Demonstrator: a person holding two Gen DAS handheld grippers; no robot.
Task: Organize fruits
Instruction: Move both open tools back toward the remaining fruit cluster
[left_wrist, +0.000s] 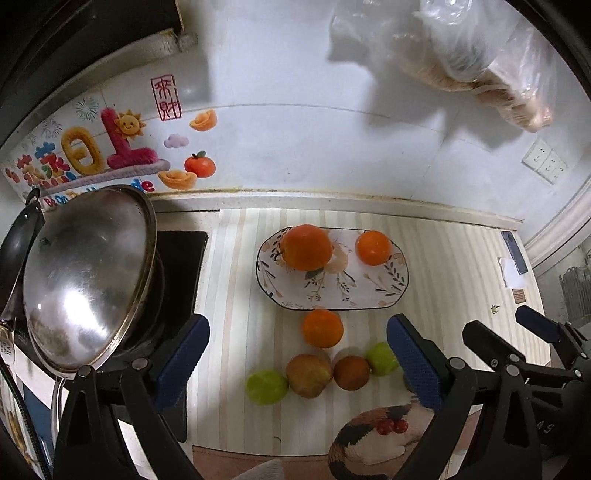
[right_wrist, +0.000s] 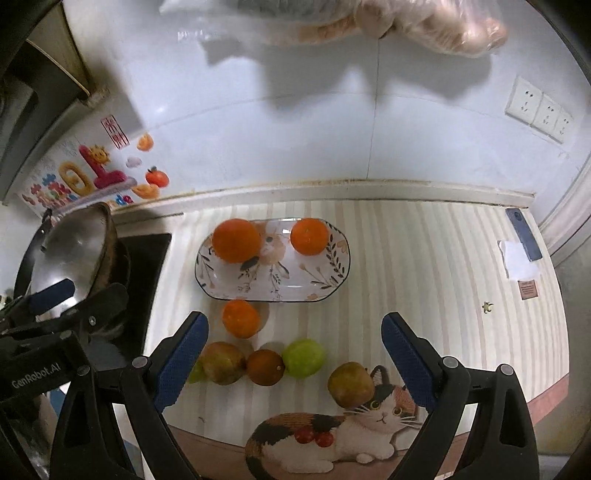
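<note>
Left wrist view: at the far left a steel wok lid (left_wrist: 88, 280) leans on a black stove (left_wrist: 181, 258), with bright stickers (left_wrist: 92, 147) on the white wall behind it. The left gripper (left_wrist: 295, 354) hangs over the striped mat (left_wrist: 461, 258) with its blue-padded fingers (left_wrist: 181, 362) spread wide and nothing between them. Beyond it sits the flowered plate (left_wrist: 332, 295), which holds a large orange (left_wrist: 306, 247) on its left and a smaller orange (left_wrist: 373, 248) on its right. Just in front of the plate, on the mat, lies a third orange (left_wrist: 322, 328). Nearer still runs a row of fruit, touching or almost touching: a green fruit (left_wrist: 266, 387), a brownish pear-like fruit (left_wrist: 309, 376), a dark brown round fruit (left_wrist: 351, 373) and a second green fruit (left_wrist: 382, 359).

In the right wrist view, the right gripper (right_wrist: 295, 354) is also wide open and empty, held above the same row. Right of the row, well apart from it, a yellow-brown fruit (right_wrist: 351, 384) rests beside the head of the cat picture (right_wrist: 332, 439) printed on the mat. At the far right edge of the counter lie a blue phone (right_wrist: 524, 232) and a white paper (right_wrist: 517, 266). Wall sockets (right_wrist: 539, 110) sit above them, and a plastic bag (right_wrist: 424, 26) hangs at the top.
</note>
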